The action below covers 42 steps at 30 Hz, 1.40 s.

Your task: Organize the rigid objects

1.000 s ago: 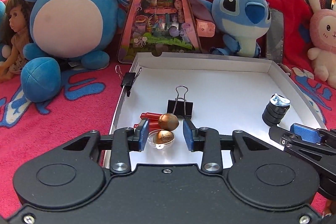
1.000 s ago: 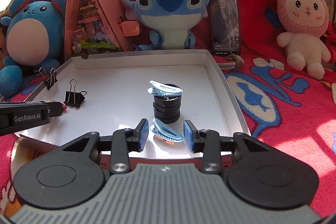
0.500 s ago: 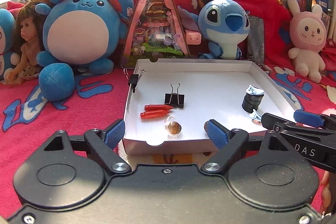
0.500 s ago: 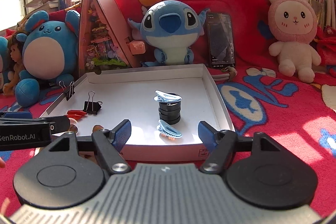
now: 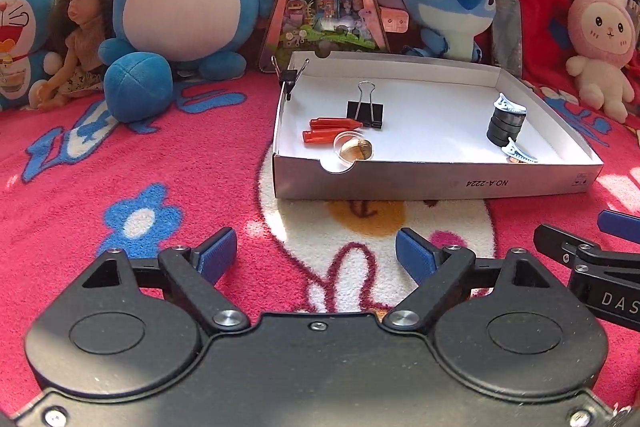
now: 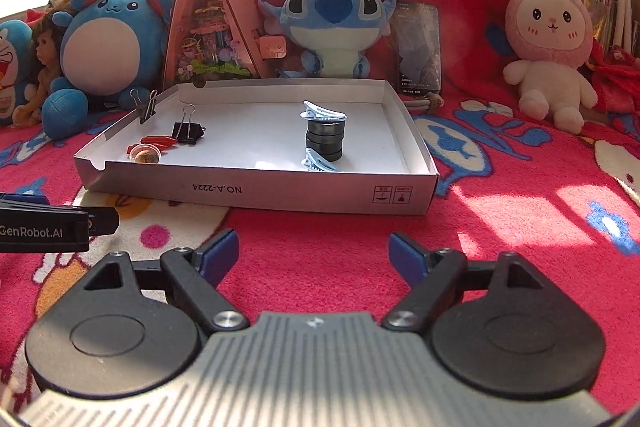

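A: Listing from the white box [image 5: 432, 183] outward. Nearest of all, short of its front wall: left tongs [image 5: 316, 251] and right tongs [image 6: 314, 253], both spread wide, nothing between the pads.

B: Inside the box?

A: Near the front wall, left: a nut in a clear capsule [image 5: 354, 149]; just behind it two red pieces [image 5: 332, 129], then a black binder clip [image 5: 366, 109]. Right side: a stack of black discs [image 6: 324, 141] with a blue clip on top [image 6: 323, 111] and a second blue clip [image 6: 318, 163] at its foot. Another binder clip [image 5: 289, 77] grips the far left rim.

B: Progress?

A: Apparently close to finished; no loose rigid item shows outside the box.

B: Beyond it?

A: Red patterned blanket [image 6: 520, 211] underneath; plush toys, a doll and a triangular tin behind; bookshelves farthest.
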{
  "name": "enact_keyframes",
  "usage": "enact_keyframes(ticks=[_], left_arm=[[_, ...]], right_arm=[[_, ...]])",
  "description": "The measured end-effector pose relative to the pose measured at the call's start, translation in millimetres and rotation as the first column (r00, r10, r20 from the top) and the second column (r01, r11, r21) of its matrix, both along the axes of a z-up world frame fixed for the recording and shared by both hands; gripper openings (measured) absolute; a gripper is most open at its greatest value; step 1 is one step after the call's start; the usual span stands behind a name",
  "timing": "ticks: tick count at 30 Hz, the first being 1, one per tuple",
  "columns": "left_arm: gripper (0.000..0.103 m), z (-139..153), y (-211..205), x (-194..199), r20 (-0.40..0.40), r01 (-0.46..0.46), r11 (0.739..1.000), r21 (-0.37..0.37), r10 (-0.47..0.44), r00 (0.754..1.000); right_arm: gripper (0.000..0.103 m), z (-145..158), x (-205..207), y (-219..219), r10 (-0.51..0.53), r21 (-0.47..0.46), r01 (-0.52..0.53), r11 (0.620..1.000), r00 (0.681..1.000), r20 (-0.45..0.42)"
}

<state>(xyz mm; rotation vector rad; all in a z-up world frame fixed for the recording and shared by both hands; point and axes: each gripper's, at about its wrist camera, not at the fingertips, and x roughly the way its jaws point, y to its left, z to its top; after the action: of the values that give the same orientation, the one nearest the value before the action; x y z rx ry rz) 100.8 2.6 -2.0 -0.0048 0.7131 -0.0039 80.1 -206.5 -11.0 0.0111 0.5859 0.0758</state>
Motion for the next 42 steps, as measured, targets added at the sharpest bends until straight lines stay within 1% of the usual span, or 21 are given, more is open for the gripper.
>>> enact_keyframes(ticks=[2, 3, 5, 9, 13, 16, 19, 42], left_arm=[[0.088, -6.1, -0.2, 0.3, 0.003, -0.006, 1.000, 0.019, 0.006, 1.000], [0.089, -7.6, -0.2, -0.5, 0.012, -0.006, 1.000, 0.020, 0.006, 1.000], [0.090, -8.9, -0.8, -1.2, 0.023, -0.008, 1.000, 0.022, 0.008, 1.000], [0.094, -12.0, 0.3, -1.0, 0.029, -0.015, 1.000, 0.016, 0.014, 0.999], [0.097, -12.5, 3.2, 0.5, 0.021, -0.017, 1.000, -0.001, 0.017, 1.000], [0.103, -13.5, 2.3, 1.6, 0.012, -0.005, 1.000, 0.000, 0.005, 1.000], [0.103, -13.6, 2.3, 1.5, 0.012, -0.005, 1.000, 0.000, 0.005, 1.000], [0.103, -13.9, 1.9, 1.3, 0.012, -0.005, 1.000, 0.003, 0.005, 1.000]], right_arm=[[0.093, -1.3, 2.6, -0.5, -0.004, 0.002, 0.004, 1.000, 1.000, -0.018], [0.096, -2.8, 3.9, 0.4, -0.006, -0.002, 0.006, 1.000, 1.000, -0.028], [0.097, -5.0, 5.6, 1.7, 0.001, -0.011, -0.001, 1.000, 0.999, -0.047], [0.103, -8.5, 9.5, 4.0, 0.001, -0.025, -0.003, 1.000, 0.997, -0.081], [0.103, -9.8, 11.0, 4.5, 0.001, -0.030, -0.004, 1.000, 0.995, -0.095], [0.103, -10.2, 11.0, 5.9, 0.000, -0.039, -0.004, 0.999, 0.995, -0.097], [0.103, -10.2, 11.4, 3.9, 0.001, -0.027, -0.004, 1.000, 0.995, -0.100], [0.103, -10.0, 11.2, 4.0, 0.001, -0.030, -0.004, 1.000, 0.995, -0.100]])
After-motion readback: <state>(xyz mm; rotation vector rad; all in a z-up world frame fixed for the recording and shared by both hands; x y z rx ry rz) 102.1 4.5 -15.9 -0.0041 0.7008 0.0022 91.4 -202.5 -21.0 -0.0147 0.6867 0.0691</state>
